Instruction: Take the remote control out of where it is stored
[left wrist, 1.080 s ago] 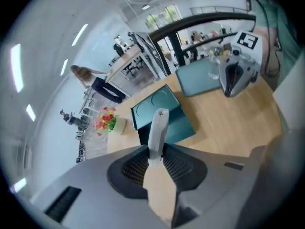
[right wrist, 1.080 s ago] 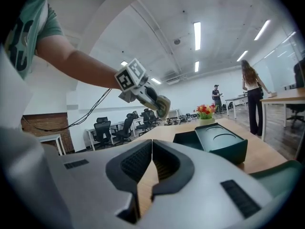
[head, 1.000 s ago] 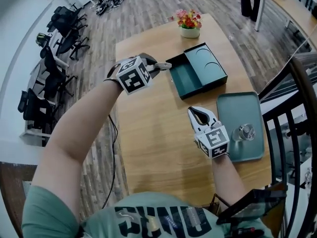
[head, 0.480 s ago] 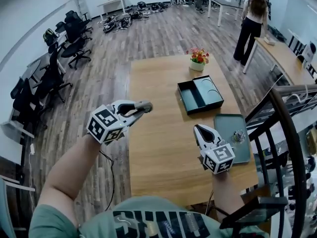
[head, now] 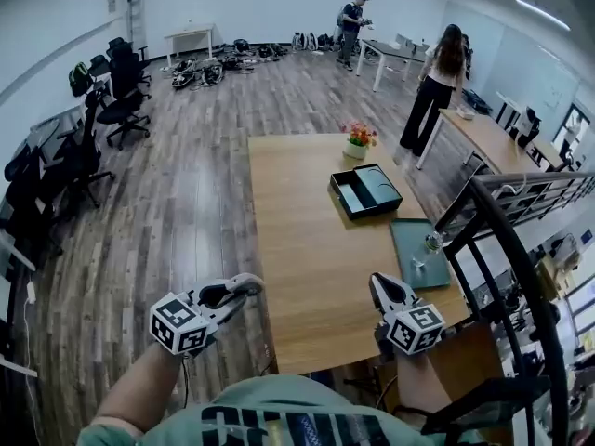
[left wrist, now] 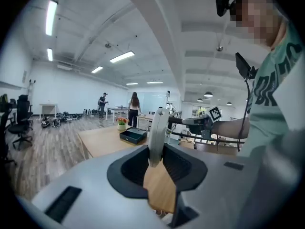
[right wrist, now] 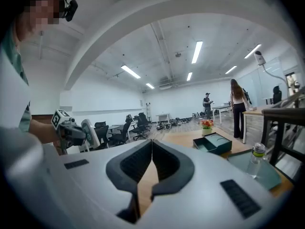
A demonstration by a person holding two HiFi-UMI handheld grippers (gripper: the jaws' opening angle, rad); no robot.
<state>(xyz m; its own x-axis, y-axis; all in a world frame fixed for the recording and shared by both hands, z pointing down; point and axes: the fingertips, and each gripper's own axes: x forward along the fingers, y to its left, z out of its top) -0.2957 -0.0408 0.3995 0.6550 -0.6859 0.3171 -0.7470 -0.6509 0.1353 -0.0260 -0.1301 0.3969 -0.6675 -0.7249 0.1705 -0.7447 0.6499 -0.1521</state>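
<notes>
1. Head view, closest in: two grippers are up, one in each hand. The left gripper (head: 240, 288) is clamped on the one remote control (left wrist: 157, 132), a slim pale slab standing on edge between its jaws. It's out by the near left corner of the table (head: 297, 230), well apart from the box.
2. The right gripper (head: 380, 284) has its jaws pressed together with nothing between them, over the table's near right end.
3. Next comes one teal tray (head: 409, 260) at the right edge, with one clear bottle (right wrist: 256, 159) standing on it. A black metal frame (head: 509, 235) cuts across that side, in front of the tray's corner.
4. Beyond the tray, one dark green box (head: 364, 191) lies open.
5. At the far end of the table sits one pot of flowers (head: 357, 141).
6. Far back, two people are standing: one (head: 429, 89) beside a desk on the right, another (head: 351, 26) deeper in. Black office chairs (head: 121, 91) line the left wall, too bunched up to count.
</notes>
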